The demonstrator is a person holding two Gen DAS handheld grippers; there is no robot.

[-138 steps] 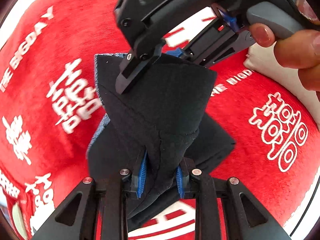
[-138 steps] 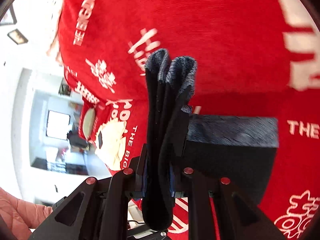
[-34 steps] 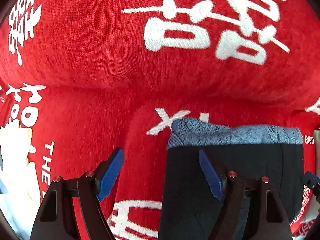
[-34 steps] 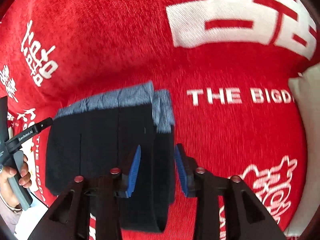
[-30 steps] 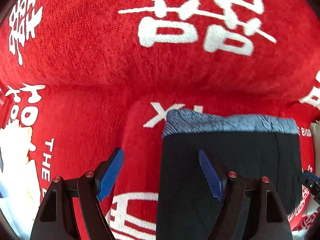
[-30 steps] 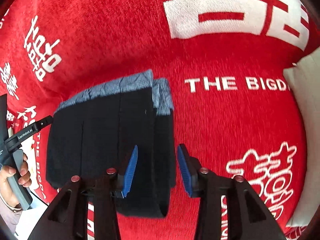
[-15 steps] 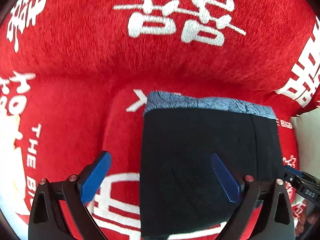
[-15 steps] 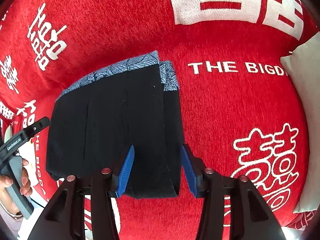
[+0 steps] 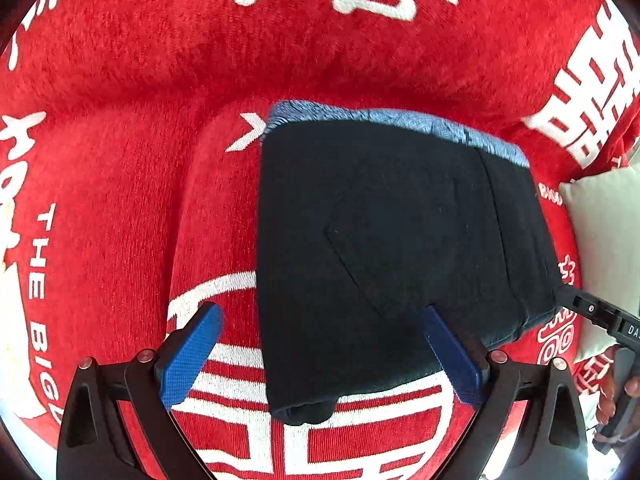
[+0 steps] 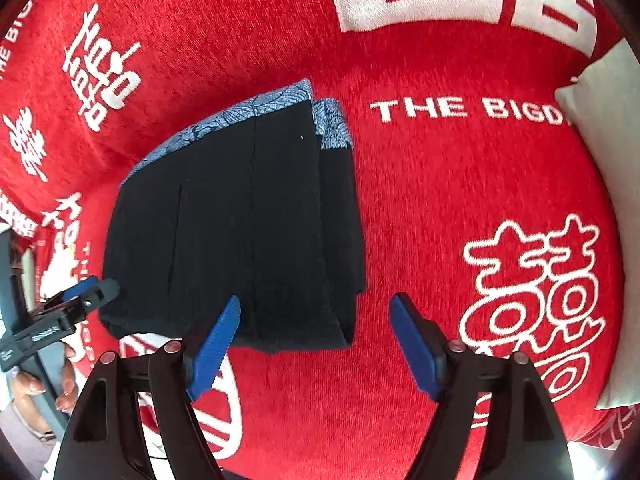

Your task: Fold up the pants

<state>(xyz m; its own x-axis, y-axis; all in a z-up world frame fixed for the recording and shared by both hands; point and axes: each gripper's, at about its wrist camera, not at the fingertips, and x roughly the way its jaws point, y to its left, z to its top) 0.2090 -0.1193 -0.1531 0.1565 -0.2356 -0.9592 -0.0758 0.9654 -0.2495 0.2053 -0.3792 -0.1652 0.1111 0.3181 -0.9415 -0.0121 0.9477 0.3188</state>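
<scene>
The dark pants [image 9: 384,248] lie folded into a compact rectangle on the red sofa seat, with the blue patterned waistband [image 9: 392,120] along the far edge. They also show in the right wrist view [image 10: 240,232]. My left gripper [image 9: 320,356] is open and empty, hovering over the near edge of the fold. My right gripper [image 10: 316,344] is open and empty, just in front of the fold's near right corner. The other gripper's tip shows at the edge of each view [image 9: 600,316] [image 10: 76,300].
The red sofa cover [image 10: 460,200] with white lettering spreads under everything, and its backrest [image 9: 280,48] rises behind the pants. A white cushion [image 10: 608,88] sits at the right, also in the left wrist view [image 9: 608,232].
Both grippers have pulled back from the folded pants and opened wider. The right gripper's jaws have come off the fold's right edge. The pants lie still.
</scene>
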